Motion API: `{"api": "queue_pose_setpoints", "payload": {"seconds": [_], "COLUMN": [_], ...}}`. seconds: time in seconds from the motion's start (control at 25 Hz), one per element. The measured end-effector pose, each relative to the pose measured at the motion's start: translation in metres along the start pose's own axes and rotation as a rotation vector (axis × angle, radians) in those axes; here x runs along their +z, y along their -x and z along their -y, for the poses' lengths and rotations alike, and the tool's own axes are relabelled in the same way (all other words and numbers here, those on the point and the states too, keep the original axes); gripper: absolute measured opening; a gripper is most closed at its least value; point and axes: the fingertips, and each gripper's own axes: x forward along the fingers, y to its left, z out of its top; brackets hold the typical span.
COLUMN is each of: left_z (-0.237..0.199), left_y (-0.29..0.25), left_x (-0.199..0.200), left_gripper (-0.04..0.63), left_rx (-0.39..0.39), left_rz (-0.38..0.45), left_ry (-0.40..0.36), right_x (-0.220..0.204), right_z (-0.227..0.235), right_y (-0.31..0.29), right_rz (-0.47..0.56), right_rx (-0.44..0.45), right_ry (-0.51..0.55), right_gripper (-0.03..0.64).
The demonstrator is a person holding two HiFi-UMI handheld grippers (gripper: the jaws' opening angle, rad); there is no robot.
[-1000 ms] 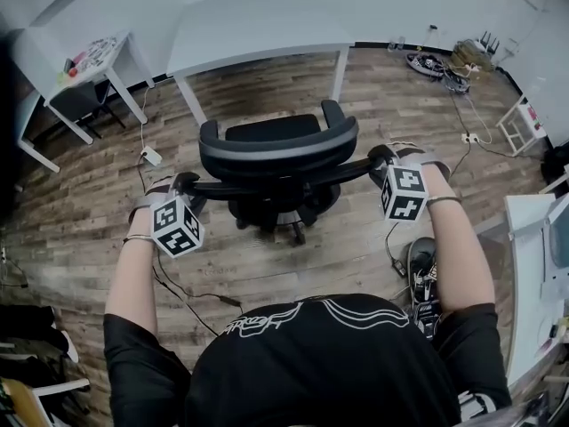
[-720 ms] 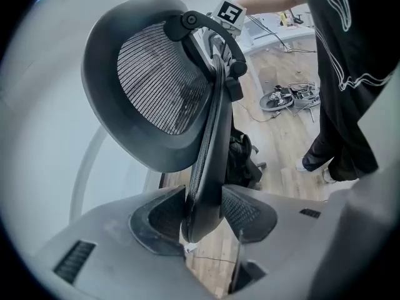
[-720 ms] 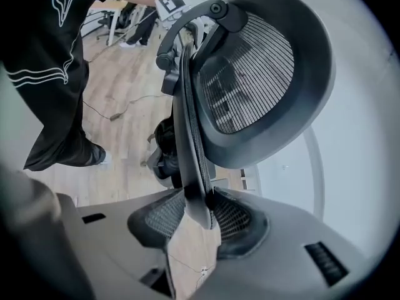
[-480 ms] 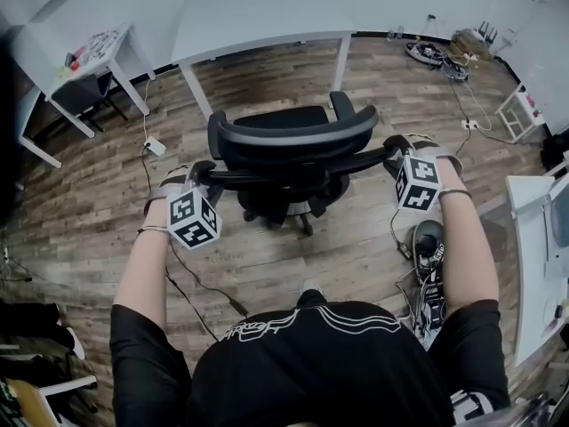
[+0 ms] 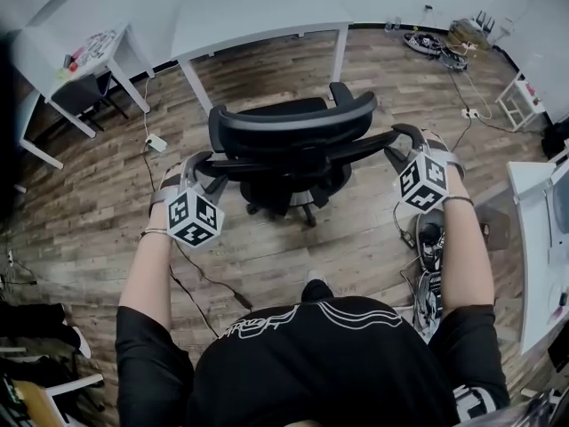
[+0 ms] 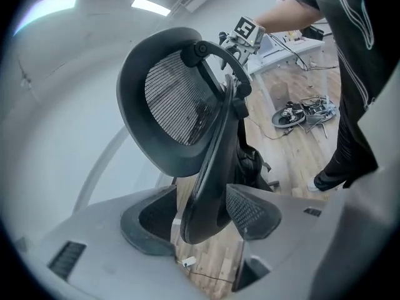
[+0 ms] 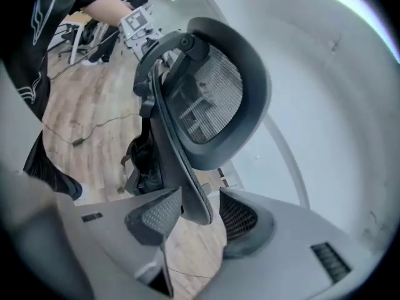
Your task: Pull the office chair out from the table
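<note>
The chair (image 5: 289, 136) has a matt black plastic frame, smooth, with a faint sheen along its edges. Its backrest (image 6: 175, 105) is a fine woven mesh that light passes through. The floor (image 5: 356, 247) is wood-look planking in mixed grey and brown, matt, with visible grain. The far counter (image 5: 258, 12) has a smooth, matt white top and plain white legs. The person's shirt (image 5: 329, 363) is black cloth with pale print.

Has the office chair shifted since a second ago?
No. The office chair sits just as near the white table's front legs as before; only the camera shifted.
</note>
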Motion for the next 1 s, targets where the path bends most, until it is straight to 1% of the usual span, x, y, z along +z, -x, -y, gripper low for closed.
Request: {"api": "queue_pose_setpoints", "payload": {"seconds": [0.04,0.12,0.24,0.28,0.4,0.48,0.56,0.64,0.72,0.8,0.88,1.0], "left_z": [0.0,0.0,0.002,0.004,0.02,0.033,0.043,0.053,0.062,0.072,0.084,0.105], "left_y": [0.005,0.018,0.045,0.056,0.092,0.118,0.144,0.169,0.191,0.21,0.224,0.238], "left_x": [0.002,0.01,0.029,0.037,0.067,0.086,0.105,0.123,0.135,0.143,0.149,0.155], "left_gripper": [0.227,0.227,0.227,0.225,0.225,0.205,0.175,0.128,0.062,0.016,0.006,0.006], "left_rx": [0.0,-0.002,0.004,-0.006,-0.071,-0.114,-0.156,-0.198,-0.23,-0.254,-0.277,-0.319], "left_rz": [0.011,0.051,0.151,0.189,0.309,0.398,0.499,0.598,0.679,0.746,0.793,0.827], "left_ry": [0.015,0.066,0.181,0.221,0.321,0.399,0.494,0.596,0.691,0.777,0.828,0.877], "right_x": [0.006,0.028,0.07,0.084,0.124,0.146,0.163,0.177,0.187,0.192,0.196,0.2], "right_z": [0.0,-0.007,-0.021,-0.027,-0.048,-0.064,-0.08,-0.097,-0.111,-0.121,-0.132,-0.147], "right_y": [0.008,0.029,0.064,0.077,0.119,0.147,0.171,0.191,0.209,0.224,0.237,0.255], "right_rz": [0.017,0.089,0.243,0.295,0.446,0.542,0.629,0.707,0.766,0.803,0.825,0.869], "right_rx": [-0.004,0.01,0.032,0.042,0.095,0.14,0.194,0.251,0.274,0.247,0.225,0.263], "right_ry": [-0.031,-0.097,-0.203,-0.237,-0.359,-0.447,-0.542,-0.633,-0.708,-0.754,-0.783,-0.879], "right_gripper": [0.196,0.195,0.195,0.195,0.193,0.182,0.137,0.095,0.062,0.042,0.037,0.037]}}
